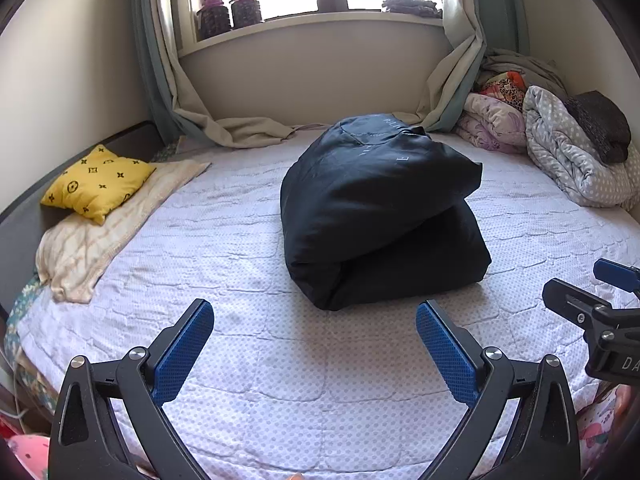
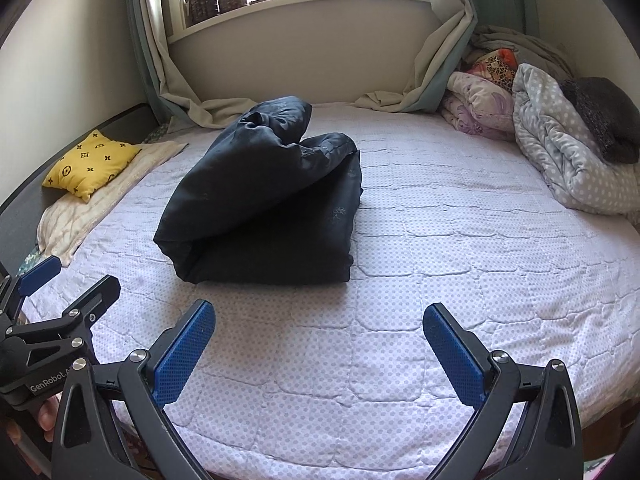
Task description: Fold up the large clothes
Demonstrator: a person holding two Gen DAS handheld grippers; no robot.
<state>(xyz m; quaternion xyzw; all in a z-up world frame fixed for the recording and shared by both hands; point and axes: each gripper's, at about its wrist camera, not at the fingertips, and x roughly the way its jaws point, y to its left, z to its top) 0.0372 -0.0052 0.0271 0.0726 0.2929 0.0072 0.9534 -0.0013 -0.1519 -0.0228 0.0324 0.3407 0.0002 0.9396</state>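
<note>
A dark navy padded garment [image 1: 376, 208] lies folded into a thick bundle on the bed, its upper layer puffed up and springing open; in the right wrist view the garment [image 2: 272, 204] sits left of centre. My left gripper [image 1: 314, 312] is open and empty, held above the bedspread just short of the bundle's near edge. My right gripper [image 2: 318, 314] is also open and empty, a little to the right of the bundle's near corner. The right gripper [image 1: 592, 296] shows at the right edge of the left wrist view, and the left gripper [image 2: 52, 288] at the lower left of the right one.
The lilac quilted bedspread [image 2: 440, 240] covers the bed. A yellow patterned pillow [image 1: 96, 182] on a cream blanket [image 1: 104, 232] lies at the left. Rolled duvets [image 1: 568, 156] and clothes pile at the back right. Curtains [image 1: 236, 124] drape onto the bed under a windowsill with jars [image 1: 230, 14].
</note>
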